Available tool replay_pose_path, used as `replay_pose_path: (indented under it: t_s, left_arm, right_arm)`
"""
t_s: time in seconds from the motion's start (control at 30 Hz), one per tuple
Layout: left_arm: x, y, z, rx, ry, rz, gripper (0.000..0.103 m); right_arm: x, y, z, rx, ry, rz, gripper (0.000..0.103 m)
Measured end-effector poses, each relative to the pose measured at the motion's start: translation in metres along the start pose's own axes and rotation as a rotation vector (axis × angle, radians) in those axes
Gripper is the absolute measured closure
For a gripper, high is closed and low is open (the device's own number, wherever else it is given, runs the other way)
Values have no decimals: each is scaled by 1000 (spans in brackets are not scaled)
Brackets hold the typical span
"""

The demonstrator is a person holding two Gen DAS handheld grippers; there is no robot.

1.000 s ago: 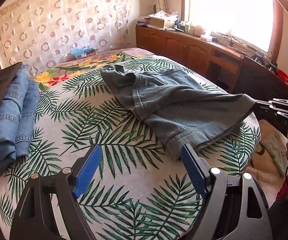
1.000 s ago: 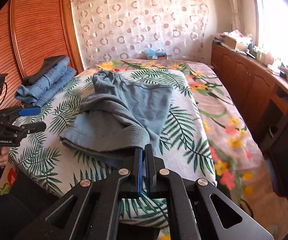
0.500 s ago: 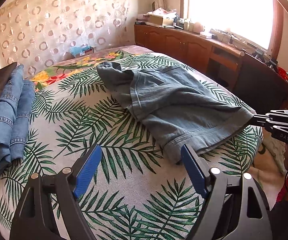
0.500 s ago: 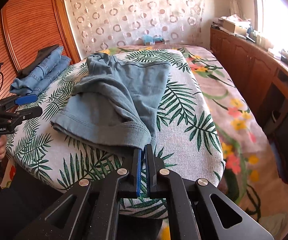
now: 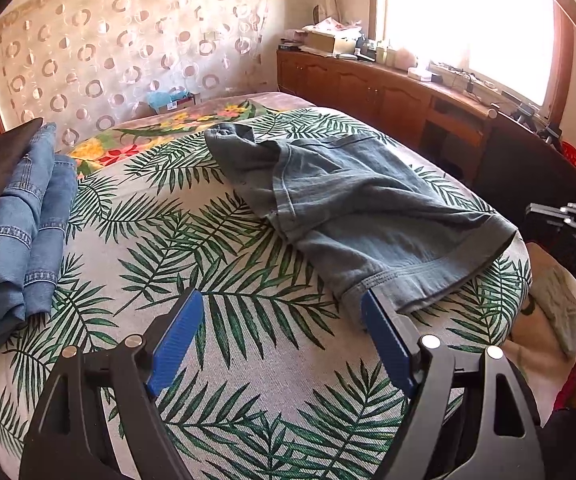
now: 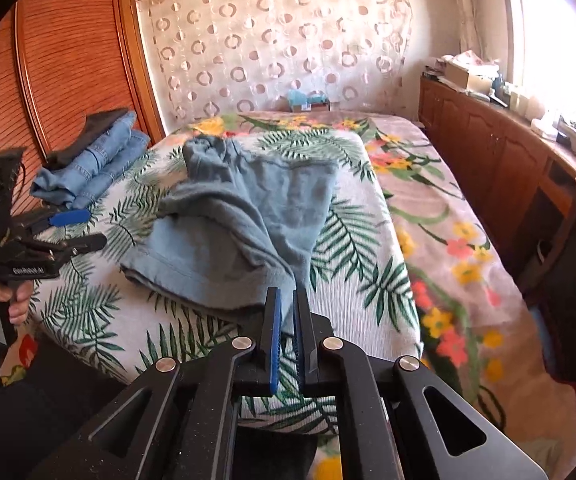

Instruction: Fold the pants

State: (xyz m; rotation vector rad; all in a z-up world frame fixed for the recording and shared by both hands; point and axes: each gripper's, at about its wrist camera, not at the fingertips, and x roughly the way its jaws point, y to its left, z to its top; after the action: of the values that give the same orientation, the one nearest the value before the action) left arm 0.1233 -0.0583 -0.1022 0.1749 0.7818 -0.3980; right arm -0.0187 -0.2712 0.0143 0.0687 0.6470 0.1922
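Observation:
Grey-blue pants [image 5: 367, 208] lie loosely bunched across the palm-leaf bedspread [image 5: 216, 264], hem end toward the near edge. My left gripper [image 5: 280, 340] is open and empty, its right finger [image 5: 383, 340] just beside the pants' hem. In the right wrist view the same pants [image 6: 240, 220] reach to my right gripper [image 6: 286, 320]. Its jaws stand a narrow gap apart with a corner of the pants' cloth between them. The left gripper [image 6: 68, 232] shows at the left, held by a hand.
A stack of folded blue jeans [image 5: 20, 216] with a dark garment on top sits at the bed's left side, also in the right wrist view [image 6: 92, 160]. A wooden cabinet [image 5: 407, 96] runs under the window. A wooden wardrobe [image 6: 48, 60] stands behind the bed.
The pants have been drawn toward the near edge of the bed and settled flatter. My right gripper's jaws have parted slightly. The left gripper stays open near the hem.

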Motion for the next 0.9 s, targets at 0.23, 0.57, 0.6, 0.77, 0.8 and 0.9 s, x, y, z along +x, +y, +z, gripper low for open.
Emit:
replay_pose_path:
  t_s: [0.23, 0.57, 0.6, 0.77, 0.8, 0.9]
  left_arm:
    - [5, 3, 1, -5, 5, 18, 21]
    - [13, 20, 1, -29, 19, 26, 21]
    - [15, 23, 1, -30, 24, 27, 21]
    - [23, 33, 5, -27, 43, 42, 21]
    - [24, 35, 6, -27, 45, 42, 21]
    - [26, 39, 8, -31, 45, 44, 21]
  right_arm:
    - [21, 9, 17, 2, -39, 49, 76]
    - [84, 50, 54, -100, -8, 177, 76]
    - [91, 52, 59, -113, -2, 187, 76]
    - [124, 71, 72, -179, 43, 242, 76]
    - [131, 74, 74, -194, 56, 249, 76]
    - [147, 79, 78, -220, 89, 266, 76]
